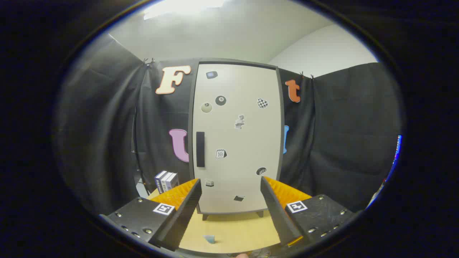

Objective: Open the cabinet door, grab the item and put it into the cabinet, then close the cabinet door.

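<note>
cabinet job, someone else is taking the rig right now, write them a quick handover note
Tool: open, holding nothing, fingers spread and aimed at the cabinet from a short way back.
Cabinet: stands upright on the wooden table, door shut; its dark handle is on the door's left edge, beyond the left finger.
Item: a small box stands on the table left of the cabinet, beyond the left finger; probably the thing to store.
Done: nothing yet.
Left: pull the door open by the handle, pick up the box, place it inside, close the door.

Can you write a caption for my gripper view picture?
Open gripper faces a closed cabinet with a dark handle, boxes to its left.
</note>
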Tool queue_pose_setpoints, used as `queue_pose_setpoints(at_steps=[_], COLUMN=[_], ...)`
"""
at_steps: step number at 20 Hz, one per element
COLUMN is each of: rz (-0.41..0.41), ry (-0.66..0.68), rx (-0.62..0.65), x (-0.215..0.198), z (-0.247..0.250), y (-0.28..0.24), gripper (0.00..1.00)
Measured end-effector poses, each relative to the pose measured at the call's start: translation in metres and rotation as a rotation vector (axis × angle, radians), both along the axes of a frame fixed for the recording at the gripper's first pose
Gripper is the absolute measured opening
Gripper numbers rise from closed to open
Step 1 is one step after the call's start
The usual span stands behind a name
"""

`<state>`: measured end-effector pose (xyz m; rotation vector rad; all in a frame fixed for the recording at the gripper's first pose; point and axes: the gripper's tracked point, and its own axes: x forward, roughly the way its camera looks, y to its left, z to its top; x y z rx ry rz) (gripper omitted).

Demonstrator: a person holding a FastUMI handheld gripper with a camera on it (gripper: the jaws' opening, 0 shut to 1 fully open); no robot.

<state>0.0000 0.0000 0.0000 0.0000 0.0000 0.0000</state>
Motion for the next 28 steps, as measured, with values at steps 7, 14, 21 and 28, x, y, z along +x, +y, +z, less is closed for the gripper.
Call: queue_pose_setpoints(at_steps=[7,14,21,28], rz=[0.008,0.004,0.044,0.116], ry=[0.011,0.019,0.02,0.04], rx=[-0.003,-0.031,-0.022,0.006], x=[0.013,0.032,0.069,0.138], z=[-0.002,-0.007,-0.008,-0.011], y=[0.005,0.006,0.024,0.07], gripper=[0.98,0.98,0.98,0.98])
